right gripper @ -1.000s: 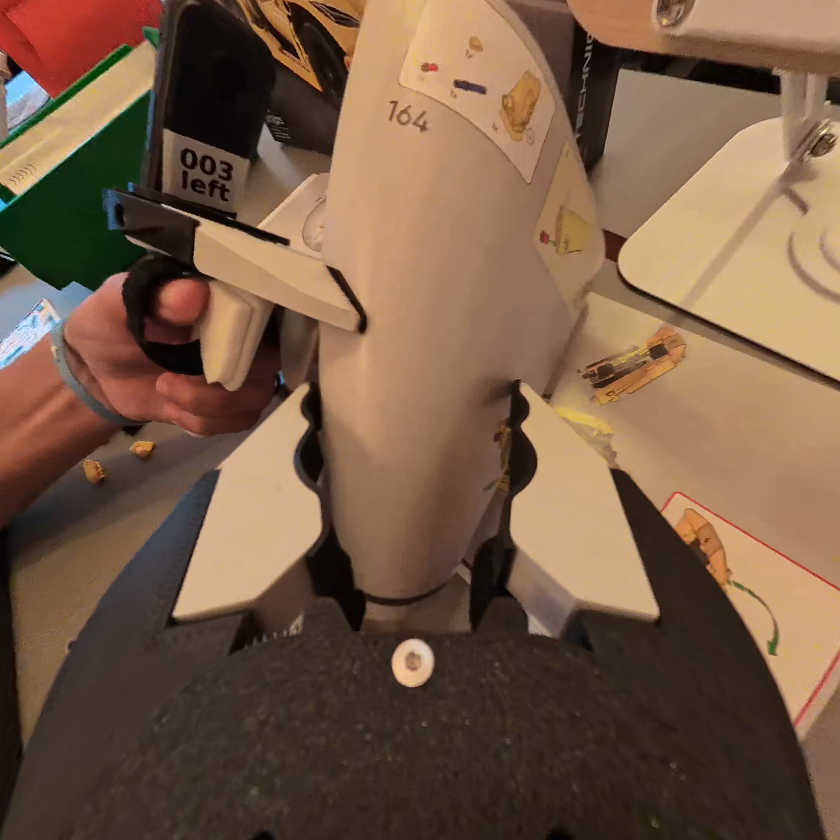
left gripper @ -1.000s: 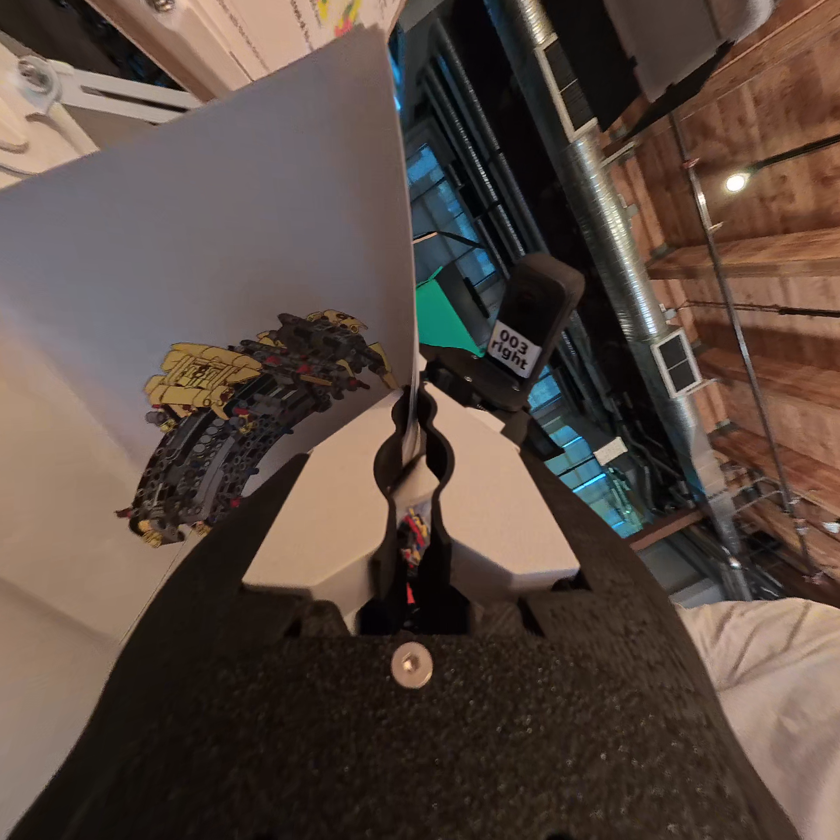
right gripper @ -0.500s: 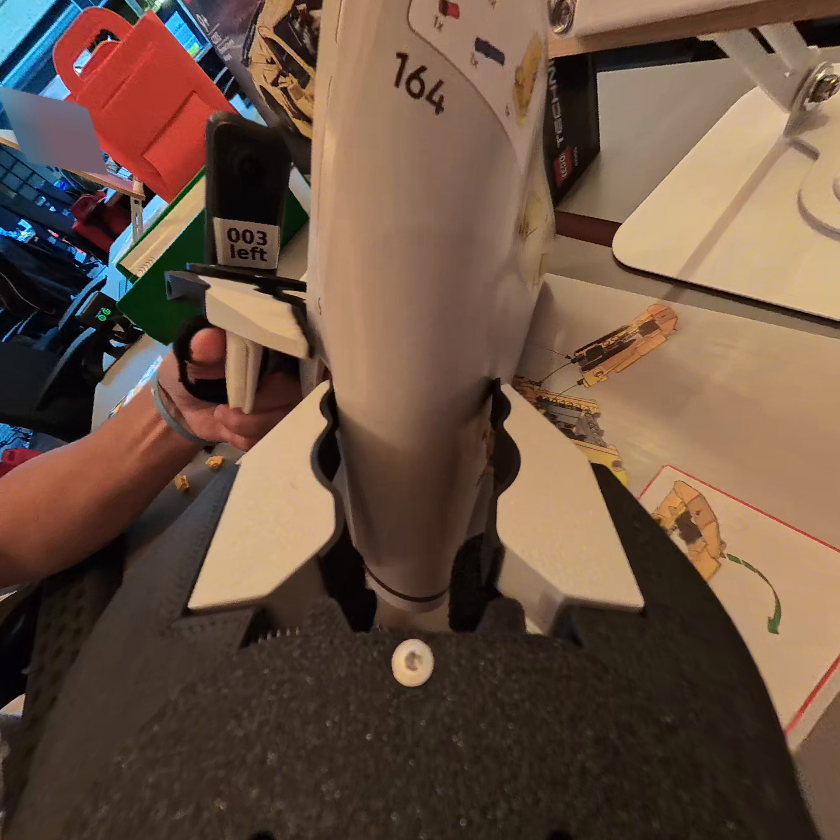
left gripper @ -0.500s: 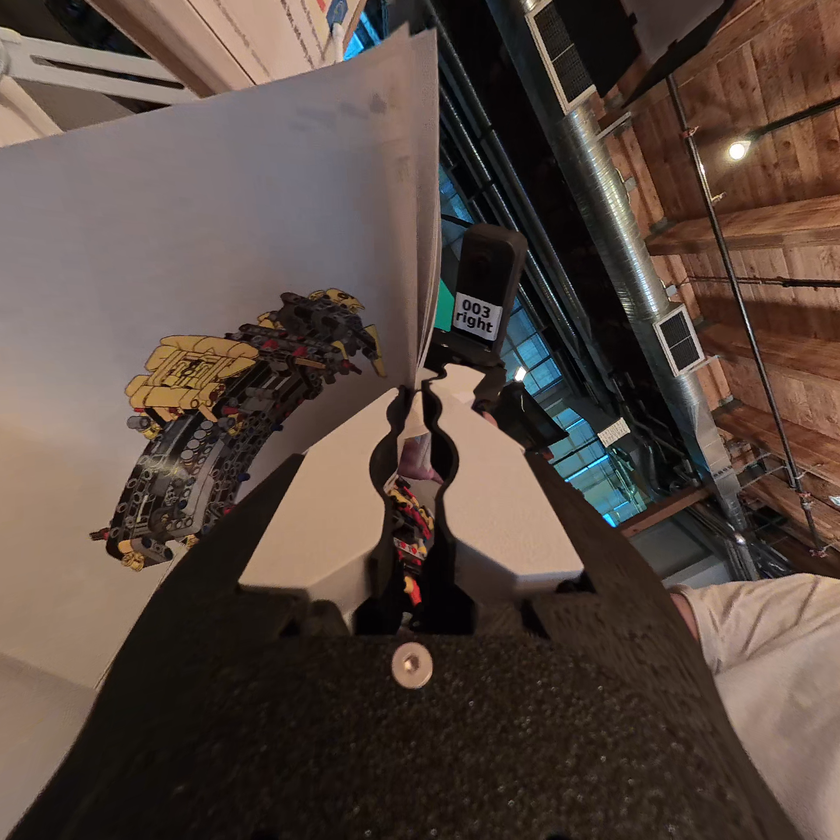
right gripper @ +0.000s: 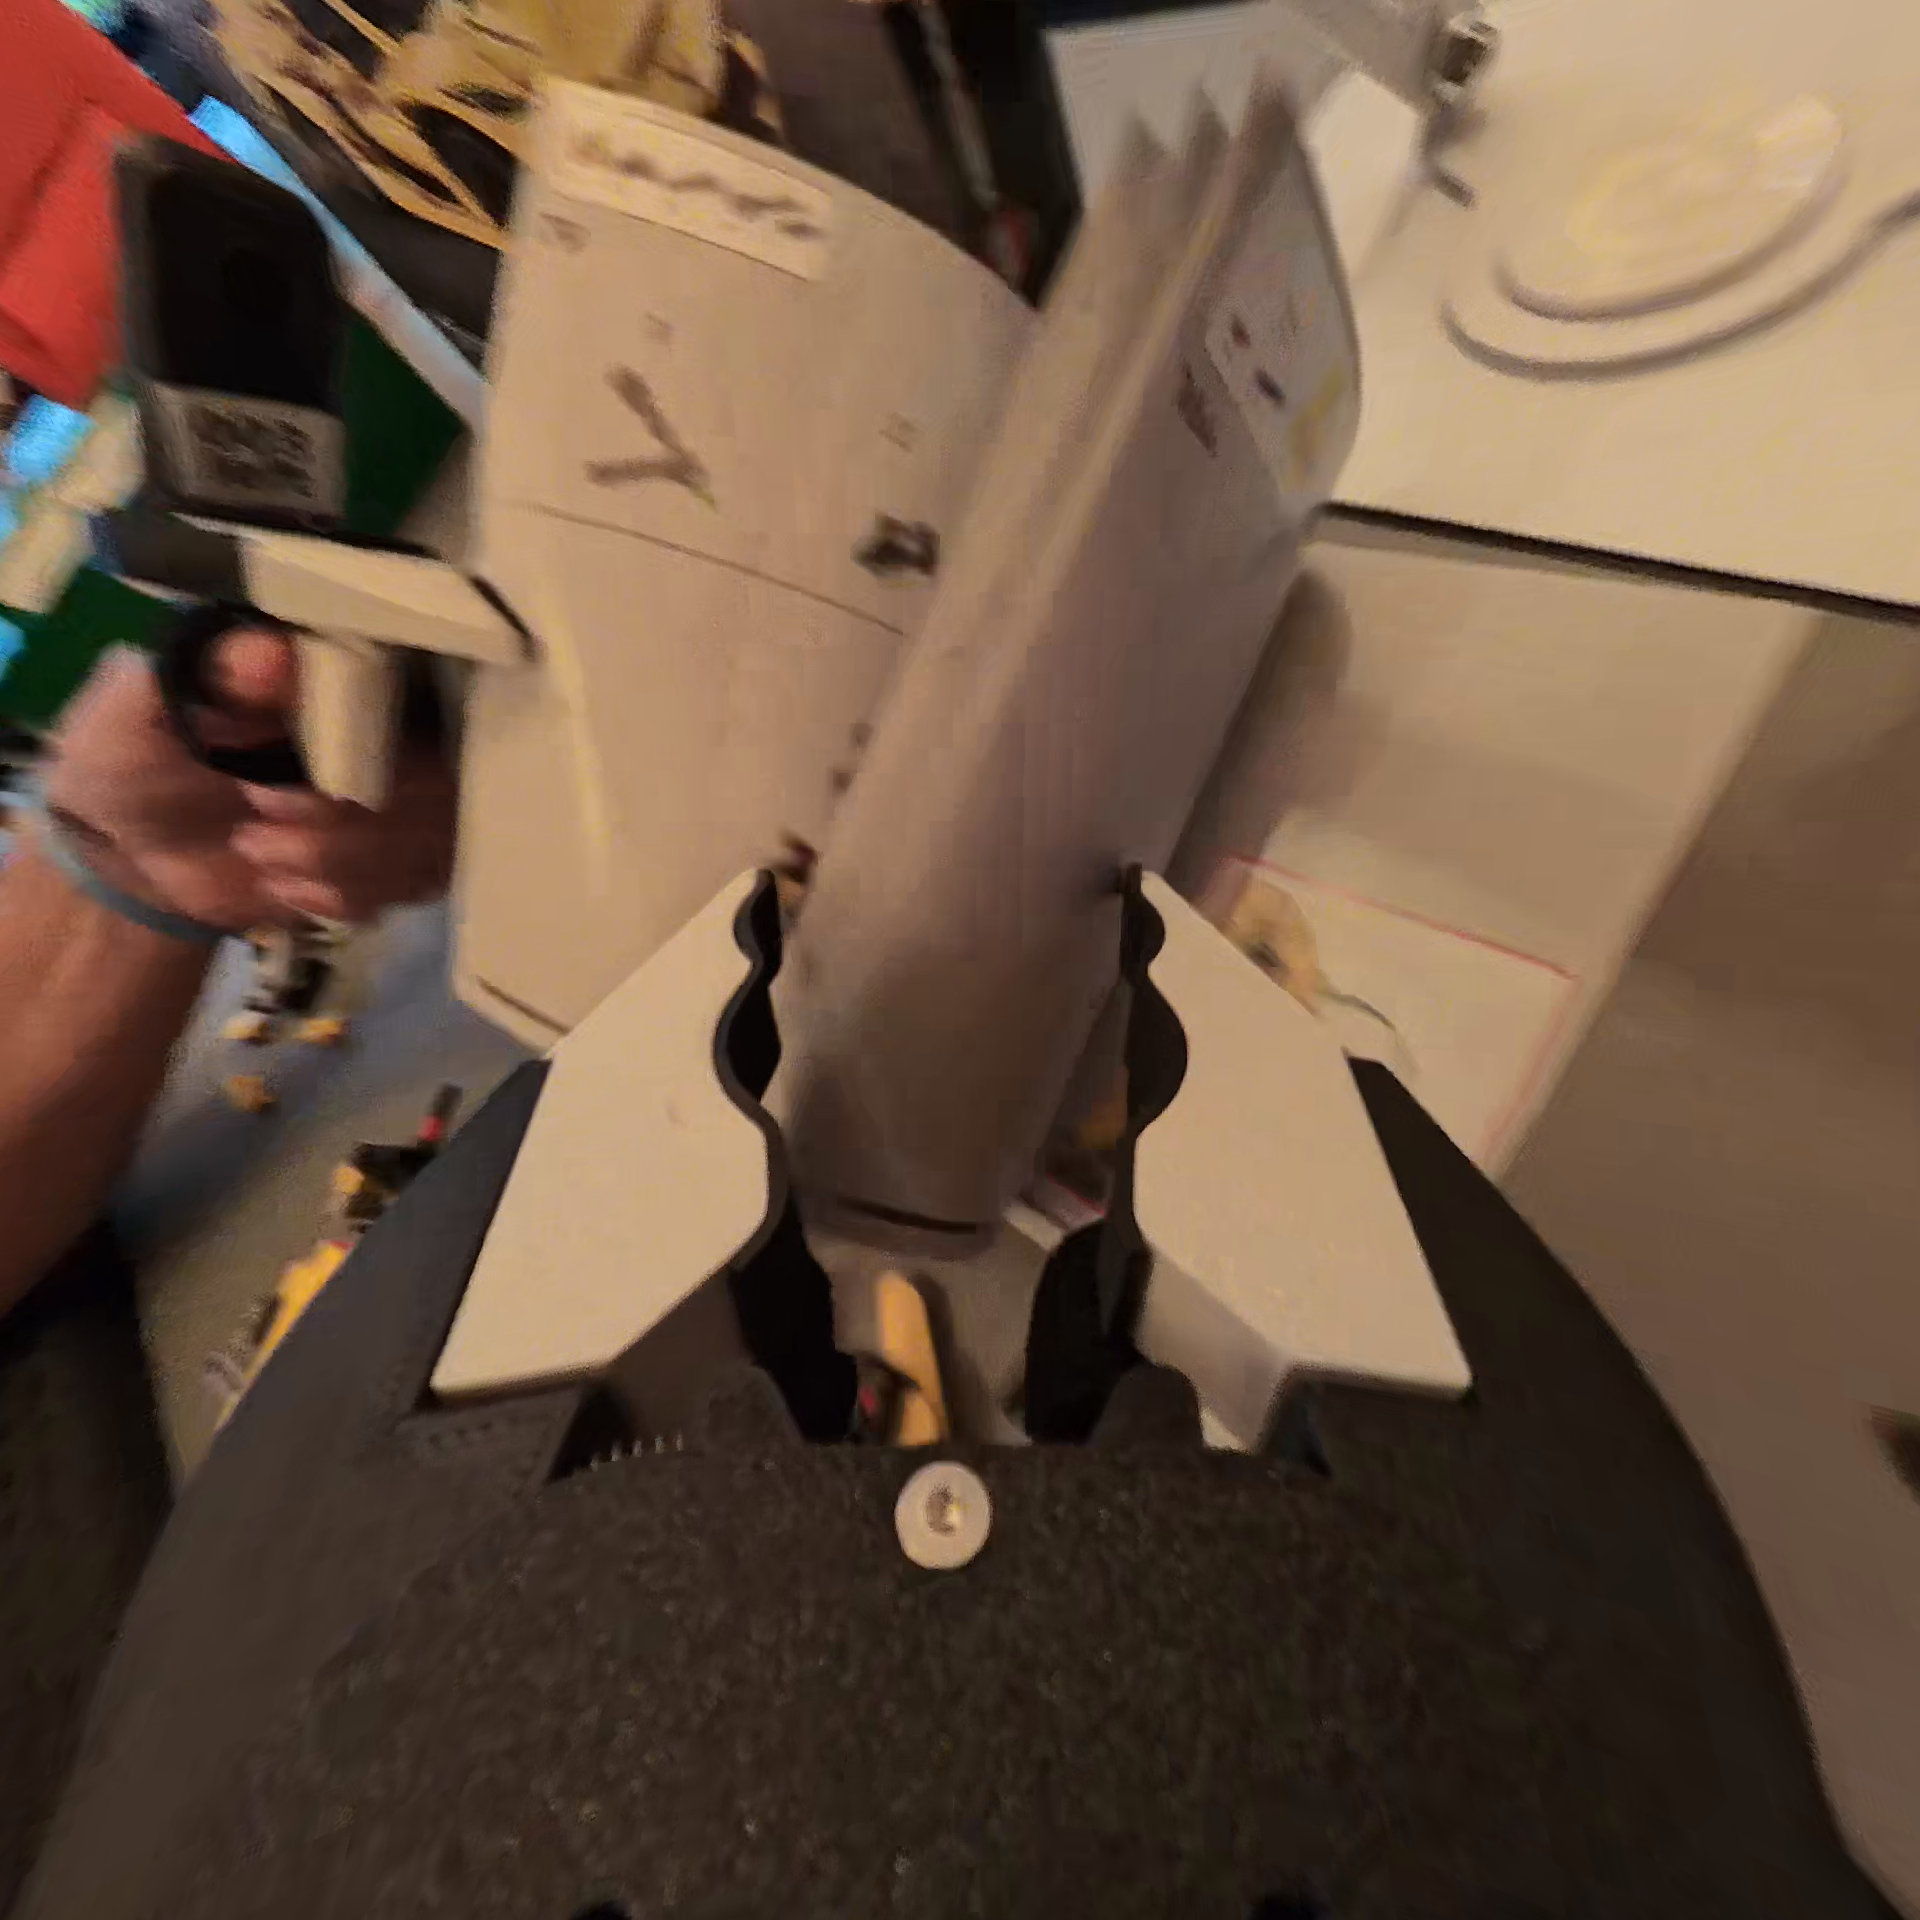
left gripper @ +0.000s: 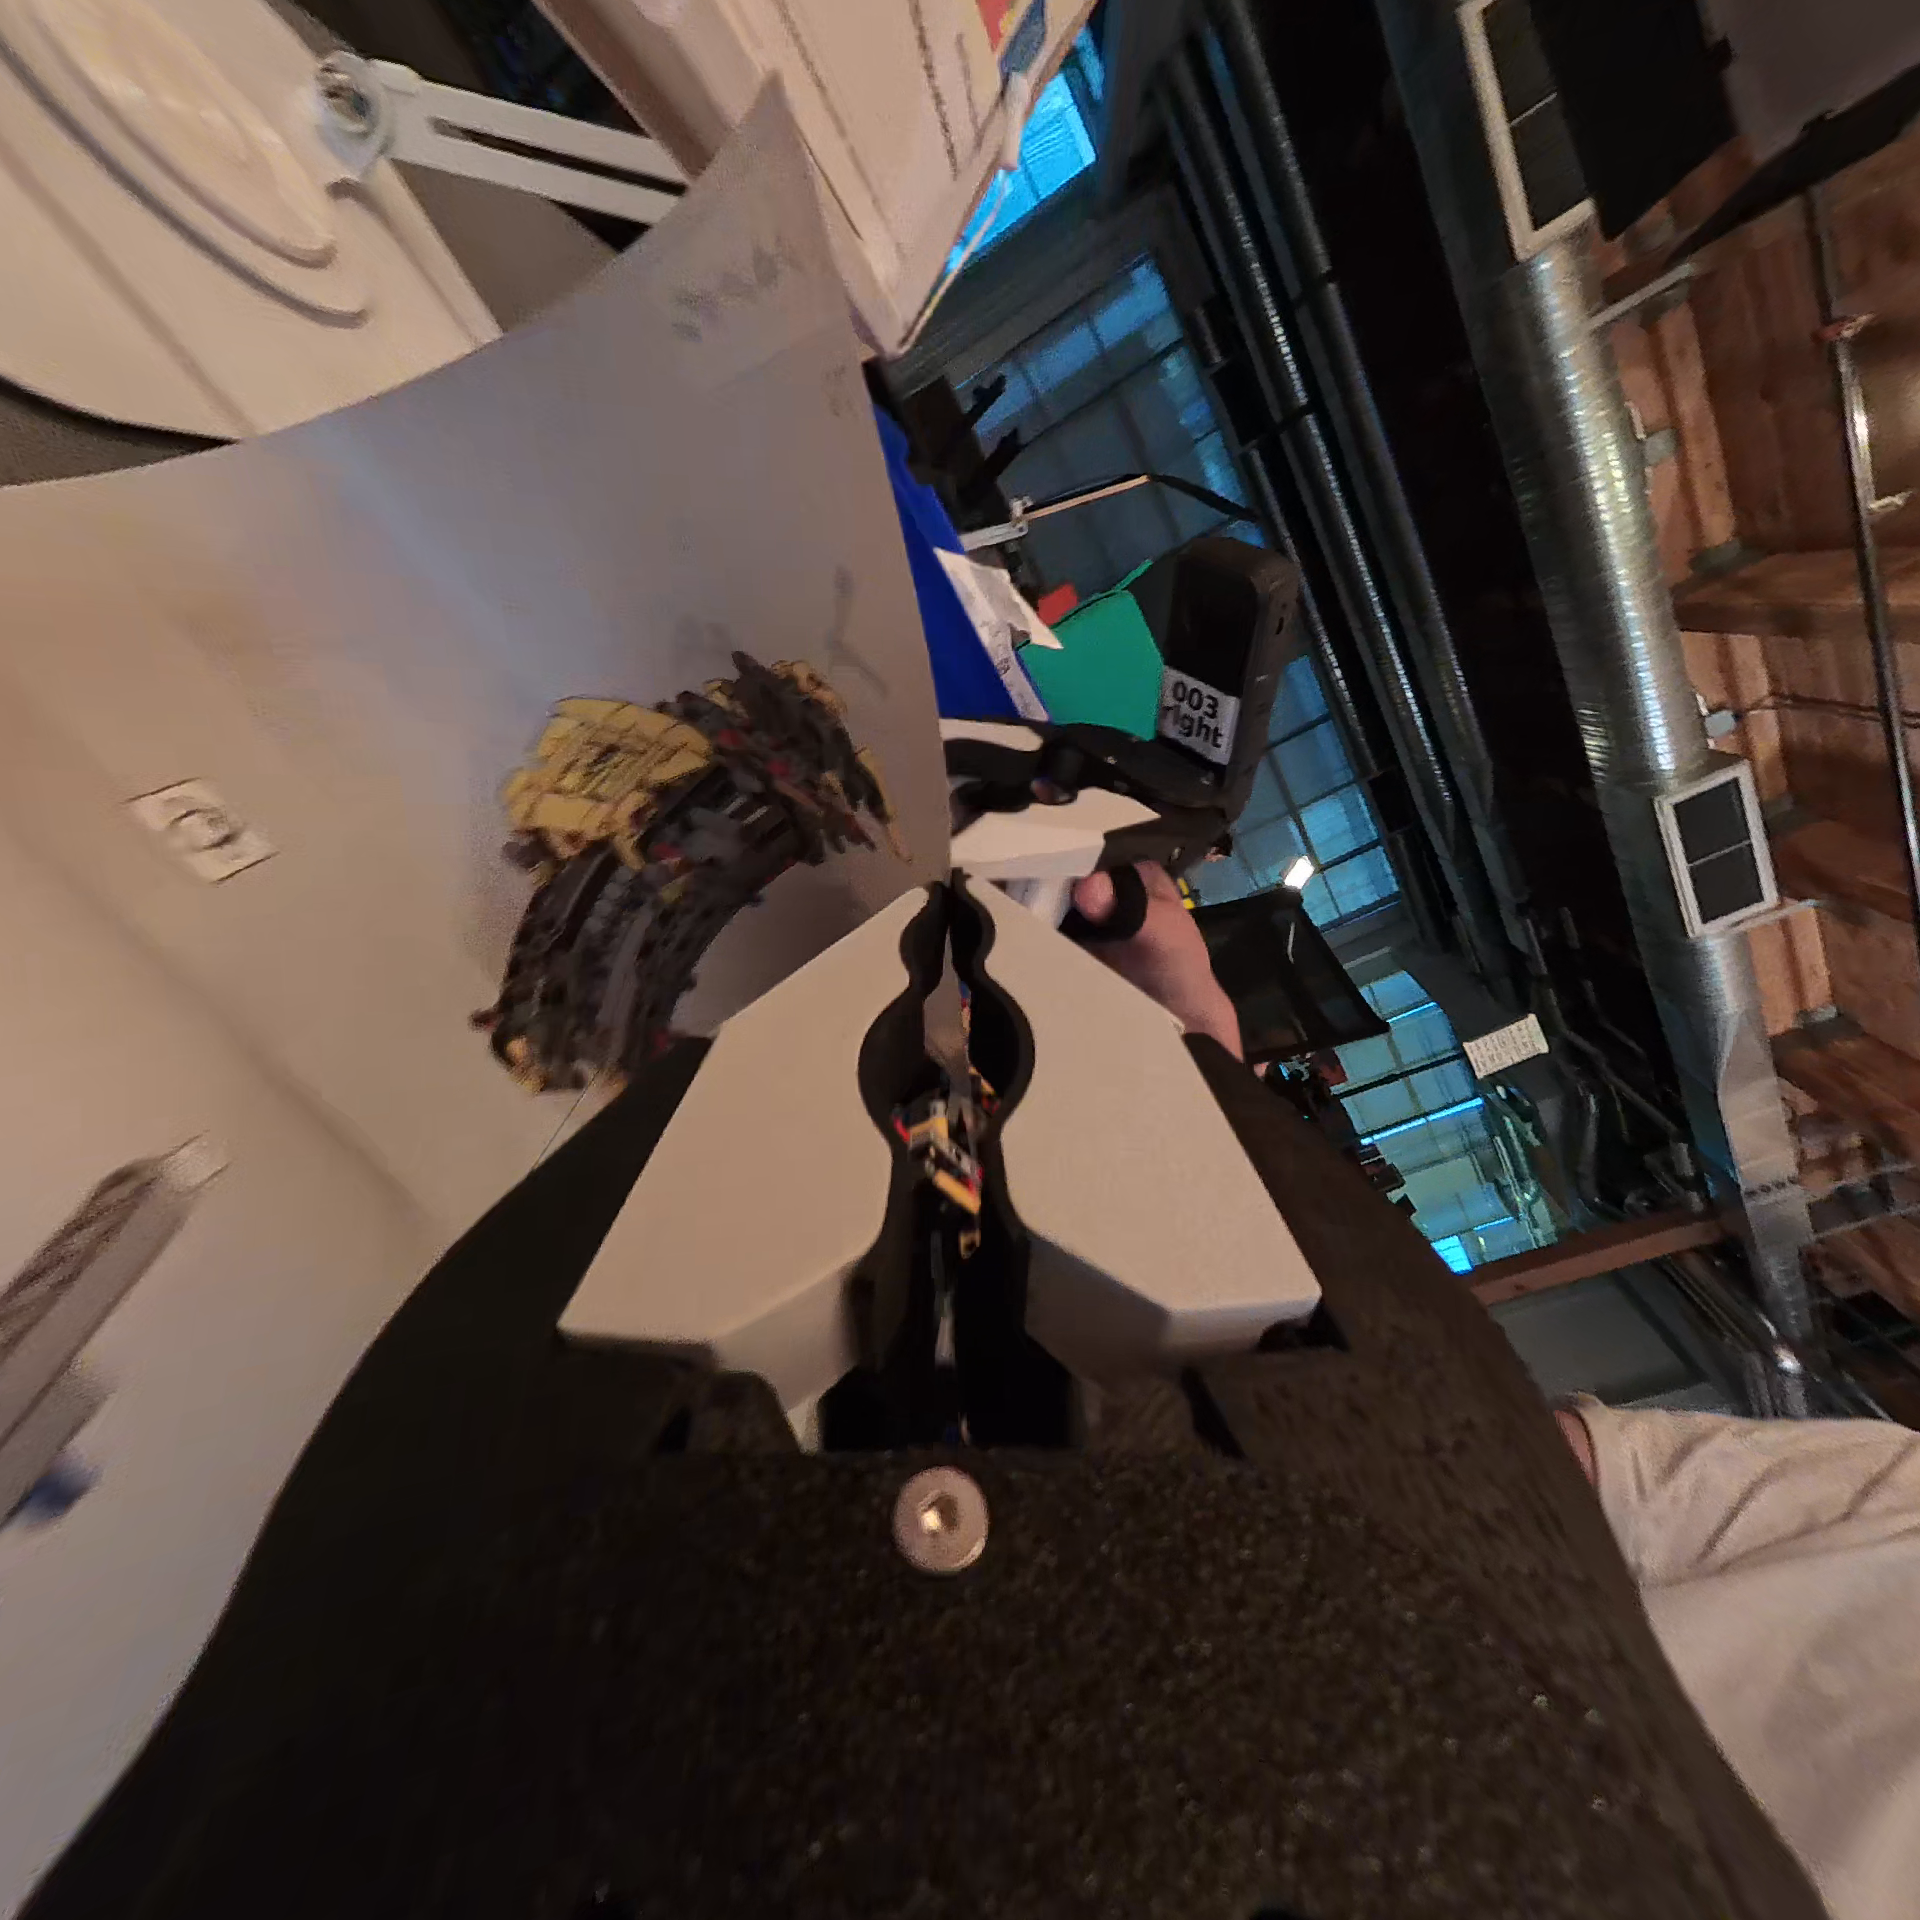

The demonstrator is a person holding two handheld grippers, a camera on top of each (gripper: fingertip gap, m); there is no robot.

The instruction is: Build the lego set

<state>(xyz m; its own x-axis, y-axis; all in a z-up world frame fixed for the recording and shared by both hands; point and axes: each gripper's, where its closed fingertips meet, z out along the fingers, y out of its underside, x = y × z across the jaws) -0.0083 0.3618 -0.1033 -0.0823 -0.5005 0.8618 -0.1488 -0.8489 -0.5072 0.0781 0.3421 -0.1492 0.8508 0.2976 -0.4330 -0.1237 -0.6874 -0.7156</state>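
Two hand-held tongs work one Lego instruction booklet above a pale tabletop (right gripper: 1558,727). The left tongs (left gripper: 948,904) are pinched together on the edge of a single page (left gripper: 468,644), which bears a printed picture of a yellow-and-black curved Lego assembly. The right tongs (right gripper: 945,894) stand apart, with a lifted sheaf of booklet pages (right gripper: 1039,727) rising between the two fingers; whether the paper touches them cannot be told. Each tool carries one white sticker with dark print on its black camera mount; the right one's (left gripper: 1195,717) shows in the left wrist view. A hand (right gripper: 208,821) grips the left tool. Several small loose Lego pieces (right gripper: 281,1029), yellow and dark, lie on the tabletop below it, too blurred to count. One white round-based stand (right gripper: 1662,239) sits beyond.
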